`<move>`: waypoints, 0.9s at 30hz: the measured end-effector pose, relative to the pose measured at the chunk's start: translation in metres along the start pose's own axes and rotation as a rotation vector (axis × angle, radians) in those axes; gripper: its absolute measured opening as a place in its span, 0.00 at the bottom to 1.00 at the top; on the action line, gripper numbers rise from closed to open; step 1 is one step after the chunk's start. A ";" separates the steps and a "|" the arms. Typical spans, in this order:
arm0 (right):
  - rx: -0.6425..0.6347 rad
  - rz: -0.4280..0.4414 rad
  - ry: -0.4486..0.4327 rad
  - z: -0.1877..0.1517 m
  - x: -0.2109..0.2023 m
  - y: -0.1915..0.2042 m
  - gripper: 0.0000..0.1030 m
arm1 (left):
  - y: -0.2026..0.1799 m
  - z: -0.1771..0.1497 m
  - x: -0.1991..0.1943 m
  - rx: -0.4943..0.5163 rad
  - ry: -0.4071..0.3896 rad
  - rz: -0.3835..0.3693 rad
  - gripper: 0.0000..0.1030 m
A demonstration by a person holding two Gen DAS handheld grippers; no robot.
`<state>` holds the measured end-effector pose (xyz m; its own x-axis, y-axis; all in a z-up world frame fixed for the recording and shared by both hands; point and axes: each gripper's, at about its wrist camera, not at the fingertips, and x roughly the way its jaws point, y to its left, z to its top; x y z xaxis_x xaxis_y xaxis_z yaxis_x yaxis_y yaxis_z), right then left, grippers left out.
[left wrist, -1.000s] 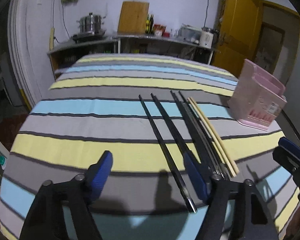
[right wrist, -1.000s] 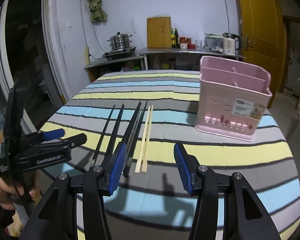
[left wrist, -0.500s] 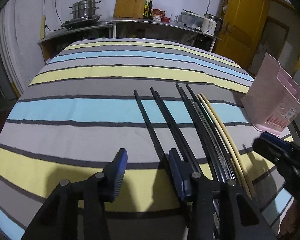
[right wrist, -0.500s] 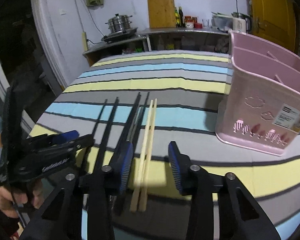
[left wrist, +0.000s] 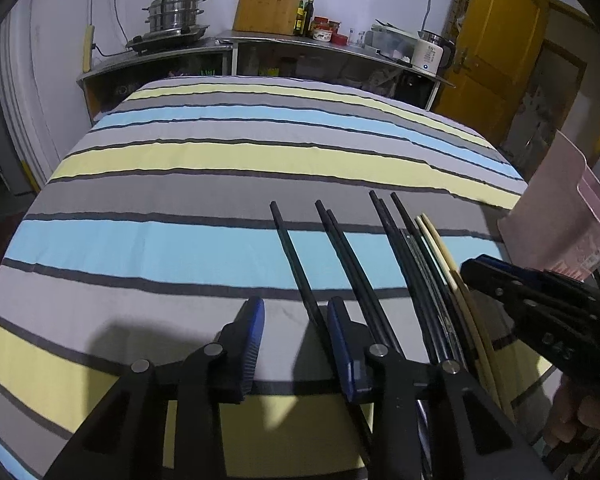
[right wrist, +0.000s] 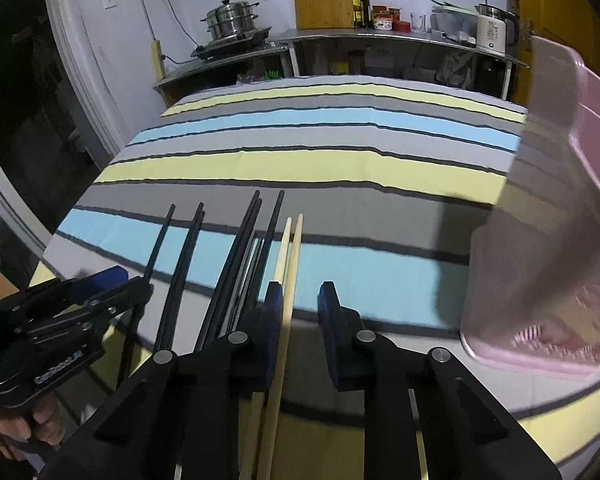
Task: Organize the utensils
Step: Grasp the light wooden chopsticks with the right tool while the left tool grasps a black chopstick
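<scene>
Tongs gape on both sides: left gripper (left wrist: 296,338) should straddle the single black chopstick (left wrist: 290,256) at 12 o'clock, right gripper (right wrist: 300,316) the 2 bamboo chopsticks (right wrist: 288,256), squeezing both squarely.

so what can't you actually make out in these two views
- Near ends of the black chopsticks: left wrist view, hidden under the left tongs.
- Near ends of the wooden chopsticks: right wrist view, covered by the right tongs.
- Pink utensil holder: cut off by the right edge and blurred in the right wrist view; its compartments cannot be told.
- Holder label: too blurred to read.
</scene>
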<state>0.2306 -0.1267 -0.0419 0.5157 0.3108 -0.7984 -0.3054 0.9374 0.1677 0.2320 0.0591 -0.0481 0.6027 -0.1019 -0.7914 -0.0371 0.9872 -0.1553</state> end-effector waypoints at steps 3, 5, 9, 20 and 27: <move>0.001 0.006 0.013 0.006 0.008 -0.002 0.17 | -0.001 0.004 0.003 0.012 0.006 0.006 0.32; -0.010 -0.001 0.017 0.010 0.011 -0.002 0.16 | -0.005 0.006 0.006 0.038 0.008 0.034 0.32; -0.006 -0.008 0.035 0.018 0.018 -0.002 0.16 | -0.016 0.007 0.009 0.085 0.001 0.093 0.32; -0.048 -0.050 0.100 0.041 0.036 0.003 0.12 | -0.012 0.010 0.011 0.075 -0.006 0.110 0.16; -0.031 -0.020 0.097 0.046 0.027 0.001 0.07 | 0.005 0.017 0.011 0.015 0.006 0.061 0.05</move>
<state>0.2813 -0.1098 -0.0369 0.4430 0.2737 -0.8537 -0.3206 0.9376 0.1342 0.2520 0.0650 -0.0477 0.5945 -0.0418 -0.8030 -0.0618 0.9933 -0.0974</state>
